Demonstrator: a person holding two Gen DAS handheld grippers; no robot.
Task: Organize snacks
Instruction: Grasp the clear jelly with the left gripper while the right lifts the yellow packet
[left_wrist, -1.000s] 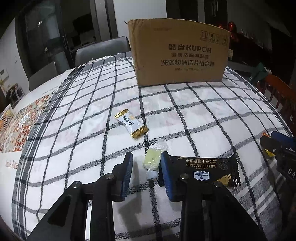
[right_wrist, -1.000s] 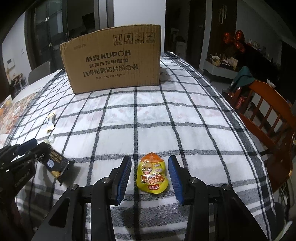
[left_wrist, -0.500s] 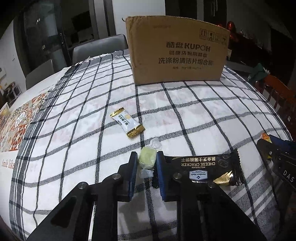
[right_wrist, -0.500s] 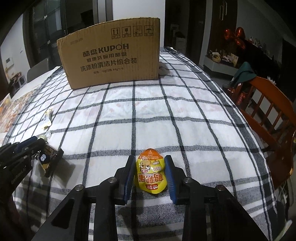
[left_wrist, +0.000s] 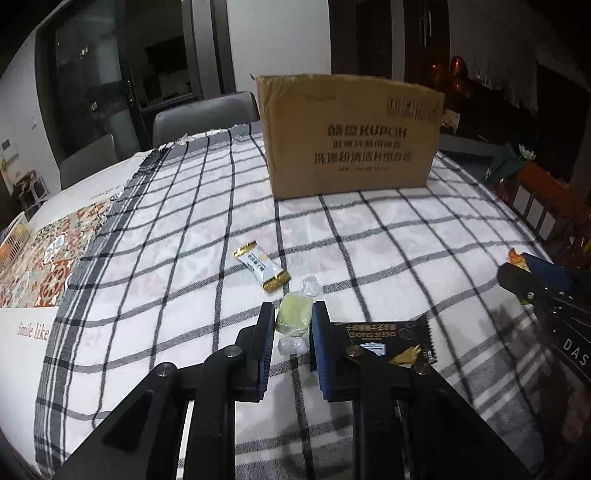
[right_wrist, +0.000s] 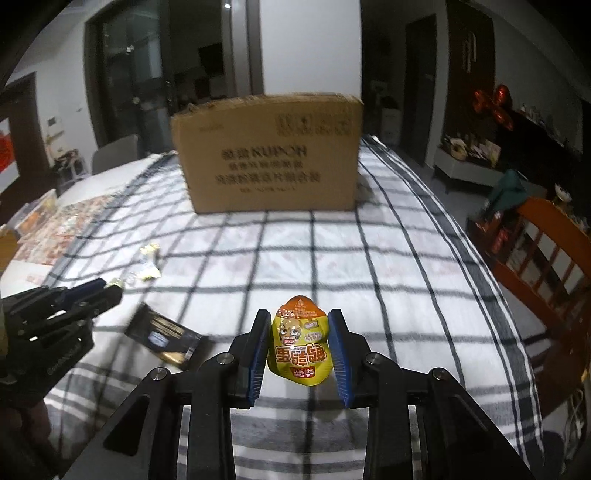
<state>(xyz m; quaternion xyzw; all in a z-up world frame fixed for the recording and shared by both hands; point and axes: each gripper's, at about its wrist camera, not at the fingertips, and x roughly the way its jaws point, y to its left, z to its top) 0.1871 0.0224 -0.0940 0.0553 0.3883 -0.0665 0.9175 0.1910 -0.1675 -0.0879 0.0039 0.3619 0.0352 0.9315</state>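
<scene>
My left gripper (left_wrist: 293, 314) is shut on a pale green wrapped candy (left_wrist: 294, 314) and holds it above the checked tablecloth (left_wrist: 369, 240). My right gripper (right_wrist: 299, 332) is shut on a yellow snack pouch (right_wrist: 300, 347) and holds it lifted off the cloth. A white and gold snack bar (left_wrist: 261, 270) lies on the cloth ahead of the left gripper. A black cheese cracker pack (left_wrist: 384, 338) lies just right of the left gripper; it also shows in the right wrist view (right_wrist: 162, 338). A brown cardboard box (left_wrist: 349, 136) stands at the far side, facing both grippers (right_wrist: 269, 151).
A wooden chair (right_wrist: 546, 258) stands off the table's right edge. A grey chair (left_wrist: 207, 114) is behind the table at the far left. A patterned mat (left_wrist: 48, 258) lies on the left part of the table. The right gripper shows at the right edge of the left view (left_wrist: 546, 295).
Both grippers closed on their snacks, the left on the green candy and the right on the yellow pouch, then lifted them off the cloth. The box looks closer in the right view.
</scene>
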